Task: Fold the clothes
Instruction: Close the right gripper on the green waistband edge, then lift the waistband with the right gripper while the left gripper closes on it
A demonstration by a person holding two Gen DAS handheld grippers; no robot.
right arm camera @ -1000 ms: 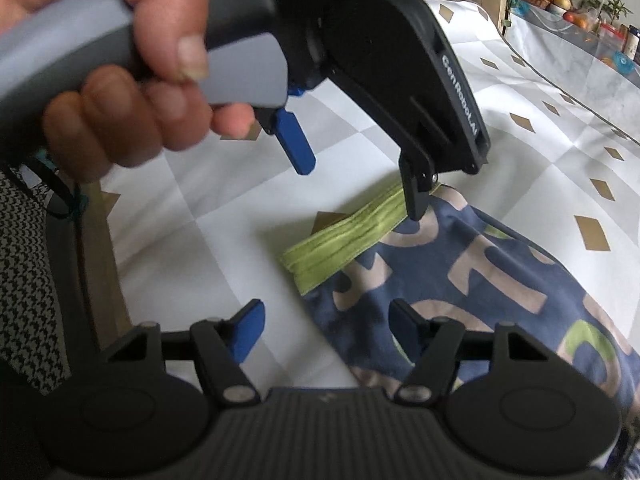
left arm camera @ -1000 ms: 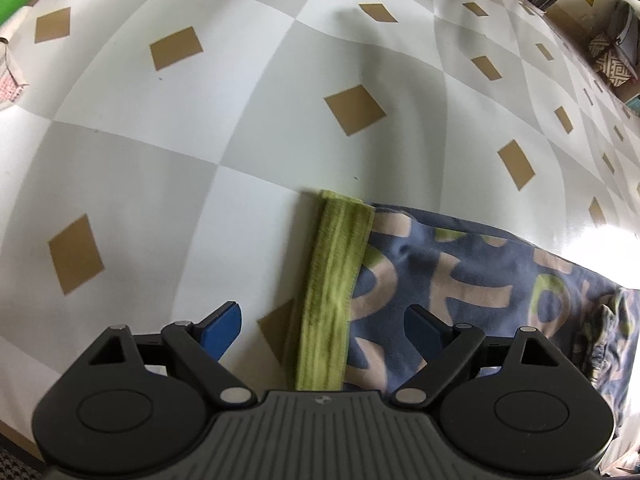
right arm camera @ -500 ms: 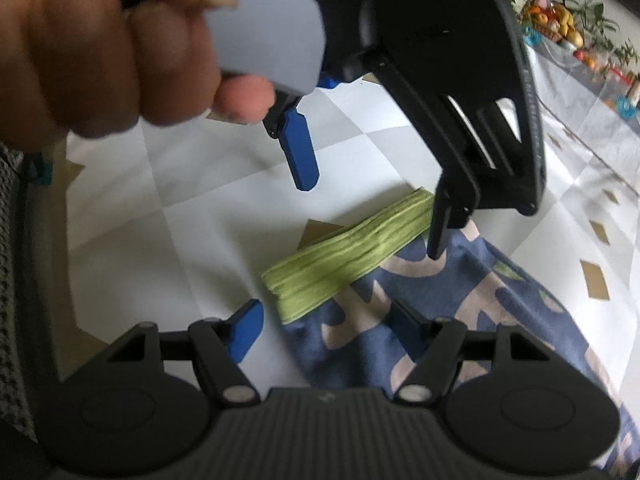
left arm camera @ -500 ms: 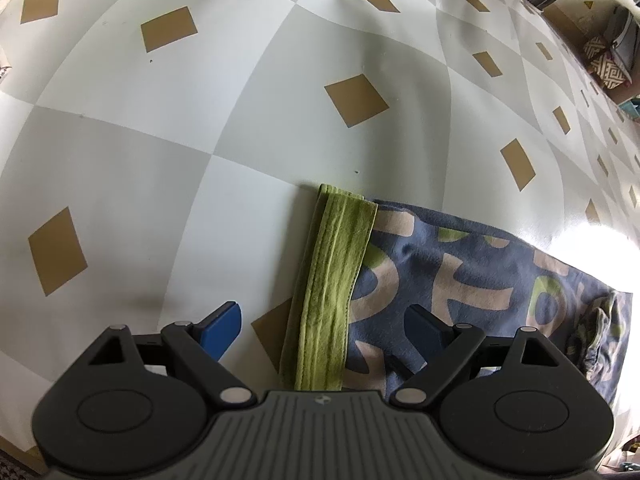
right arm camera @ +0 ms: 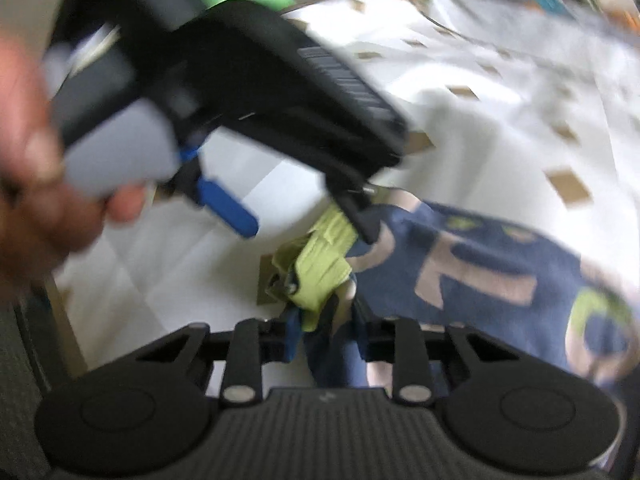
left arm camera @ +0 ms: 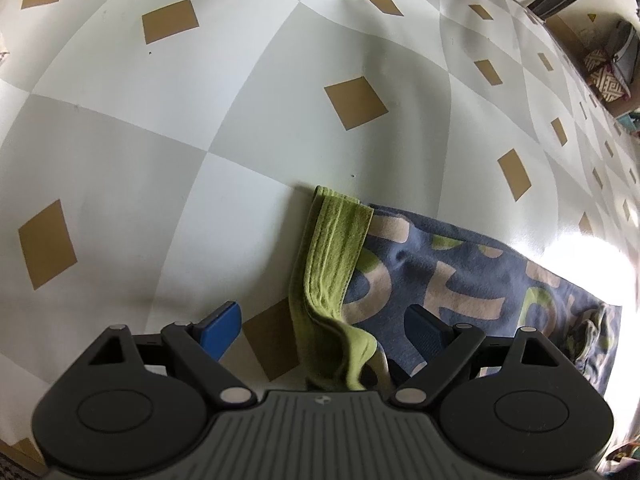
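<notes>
Your right gripper [right arm camera: 326,334] pinches the green waistband [left arm camera: 334,252] of the blue patterned garment [left arm camera: 460,276], which lies flat on the checked tablecloth [left arm camera: 240,120]. Your left gripper [left arm camera: 324,330] hangs spread above the waistband. The fabric looks soft and light; the thicker waistband offers the firmest hold.

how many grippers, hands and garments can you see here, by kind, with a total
grippers: 2, left gripper and right gripper
hands: 1, hand holding the left gripper
garments: 1, navy patterned garment with green waistband
total: 4
</notes>
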